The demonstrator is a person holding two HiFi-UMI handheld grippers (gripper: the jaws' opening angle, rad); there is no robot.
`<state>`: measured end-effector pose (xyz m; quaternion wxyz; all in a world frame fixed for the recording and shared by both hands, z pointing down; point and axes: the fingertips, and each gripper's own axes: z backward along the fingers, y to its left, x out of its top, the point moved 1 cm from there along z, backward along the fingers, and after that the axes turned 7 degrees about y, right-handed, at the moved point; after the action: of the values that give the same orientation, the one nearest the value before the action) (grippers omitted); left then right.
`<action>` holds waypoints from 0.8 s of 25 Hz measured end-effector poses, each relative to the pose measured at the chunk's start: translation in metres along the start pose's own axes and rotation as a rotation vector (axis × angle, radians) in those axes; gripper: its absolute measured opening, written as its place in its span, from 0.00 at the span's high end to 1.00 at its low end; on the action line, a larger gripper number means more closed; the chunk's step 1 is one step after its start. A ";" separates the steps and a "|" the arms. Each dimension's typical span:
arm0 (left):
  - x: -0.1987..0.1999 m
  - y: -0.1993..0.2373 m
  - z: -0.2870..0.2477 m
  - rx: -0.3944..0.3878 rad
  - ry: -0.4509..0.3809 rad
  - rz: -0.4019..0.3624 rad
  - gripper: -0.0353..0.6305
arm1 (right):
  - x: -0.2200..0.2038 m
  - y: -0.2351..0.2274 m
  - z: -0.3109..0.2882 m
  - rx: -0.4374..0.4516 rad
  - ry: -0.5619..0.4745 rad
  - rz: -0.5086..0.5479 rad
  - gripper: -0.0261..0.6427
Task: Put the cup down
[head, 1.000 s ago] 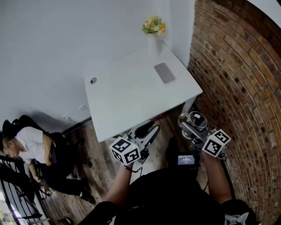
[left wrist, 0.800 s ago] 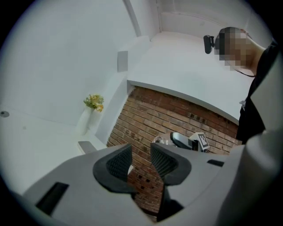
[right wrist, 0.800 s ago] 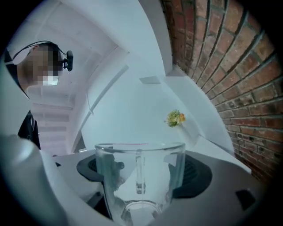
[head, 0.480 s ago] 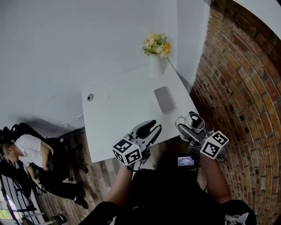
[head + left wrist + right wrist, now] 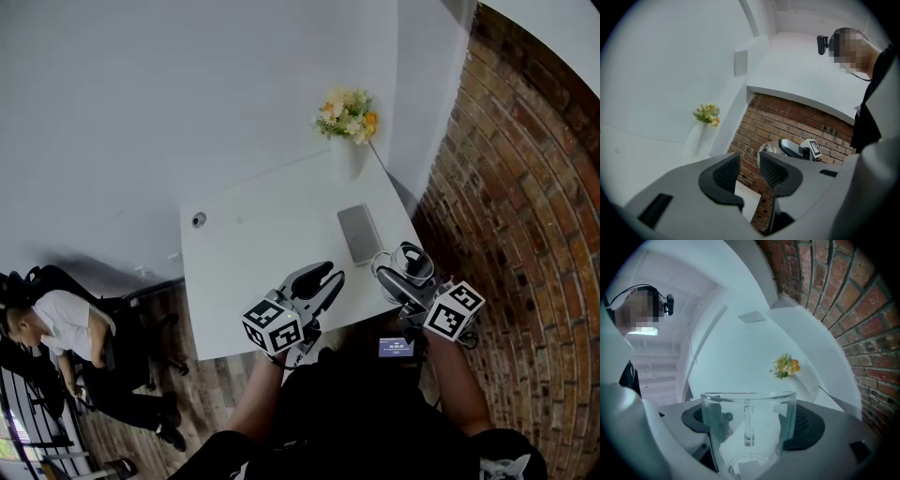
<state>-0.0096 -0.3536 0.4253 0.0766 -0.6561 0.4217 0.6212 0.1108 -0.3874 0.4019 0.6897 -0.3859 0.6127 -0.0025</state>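
Cup (clear glass, upright) pinched between right tongs; left tongs spread, empty.

Head view looks steeply down on the table; both gripper views, low beside it, share the flowers.

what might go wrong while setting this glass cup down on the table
1. The glass cup, held in the right hand-held gripper, hangs roughly over the near right corner of the white table. Released there, it may tip off the edge.
2. The phone lies close to that corner, so the cup could land on it or knock it.
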 end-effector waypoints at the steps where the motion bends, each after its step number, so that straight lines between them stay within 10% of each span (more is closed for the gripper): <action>1: 0.002 0.000 0.000 -0.005 0.000 -0.004 0.74 | 0.001 0.002 -0.004 0.002 -0.001 0.002 0.32; 20: -0.007 0.016 0.030 -0.010 0.010 0.018 0.74 | -0.013 0.028 -0.031 0.002 0.028 0.023 0.32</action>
<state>-0.0416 -0.3420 0.4317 0.0656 -0.6557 0.4250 0.6206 0.0680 -0.3780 0.3990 0.6813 -0.3780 0.6268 -0.0008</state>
